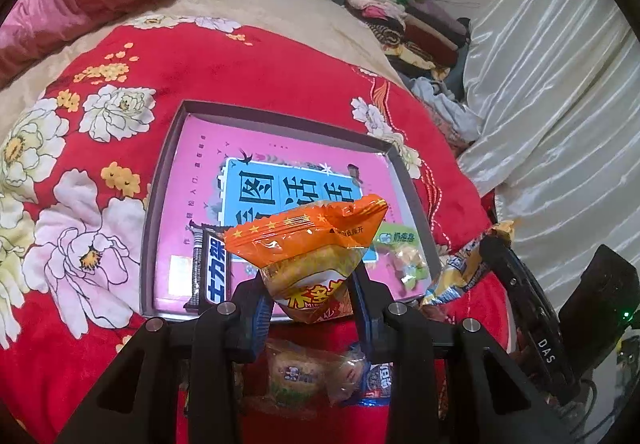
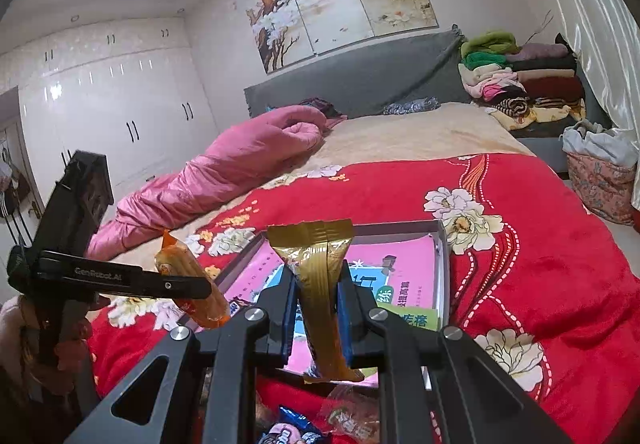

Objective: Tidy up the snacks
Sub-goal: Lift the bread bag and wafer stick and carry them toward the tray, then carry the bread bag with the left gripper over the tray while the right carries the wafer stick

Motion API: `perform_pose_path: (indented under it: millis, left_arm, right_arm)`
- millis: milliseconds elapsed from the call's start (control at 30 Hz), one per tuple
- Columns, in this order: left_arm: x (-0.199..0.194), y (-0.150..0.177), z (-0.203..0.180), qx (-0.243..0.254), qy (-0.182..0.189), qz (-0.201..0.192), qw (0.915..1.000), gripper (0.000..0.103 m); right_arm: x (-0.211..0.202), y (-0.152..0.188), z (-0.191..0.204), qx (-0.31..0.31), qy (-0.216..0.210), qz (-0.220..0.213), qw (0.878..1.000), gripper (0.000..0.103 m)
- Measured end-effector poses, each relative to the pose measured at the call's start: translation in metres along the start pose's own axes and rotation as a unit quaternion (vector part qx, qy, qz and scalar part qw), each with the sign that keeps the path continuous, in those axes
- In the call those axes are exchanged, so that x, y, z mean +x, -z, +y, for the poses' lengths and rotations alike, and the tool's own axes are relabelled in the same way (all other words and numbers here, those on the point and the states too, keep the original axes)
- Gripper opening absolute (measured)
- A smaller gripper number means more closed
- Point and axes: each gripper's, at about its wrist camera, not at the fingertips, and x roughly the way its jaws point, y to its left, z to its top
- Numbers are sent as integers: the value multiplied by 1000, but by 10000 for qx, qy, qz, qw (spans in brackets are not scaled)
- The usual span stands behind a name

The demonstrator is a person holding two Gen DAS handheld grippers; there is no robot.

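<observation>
A dark bar (image 1: pixel 211 268) lies at the left of the box (image 1: pixel 160 203) on the red blanket (image 1: pixel 100 55). The left gripper (image 1: pixel 310 284) pinches an orange pack (image 1: pixel 308 240) above the box's near edge. The right gripper (image 2: pixel 318 308) pinches a gold pack (image 2: pixel 320 284) upright over the box, and loose snacks (image 2: pixel 352 416) lie below.

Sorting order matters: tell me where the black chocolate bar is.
Left wrist view: the black chocolate bar lies in the box, near its left wall, just left of the orange packet.
</observation>
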Motion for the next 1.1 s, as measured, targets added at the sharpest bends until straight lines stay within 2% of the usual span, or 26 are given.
perform_pose_path:
  millis: [767,1100]
  left_arm:
    - [39,-3,0,192,-190,369,9990,36]
    - [50,0,1,227,-219,471,9984,36]
  right_arm:
    - [33,-2,-1,-66,-91,232,9997,18]
    - [44,1,-10,67,17,496,9987,18]
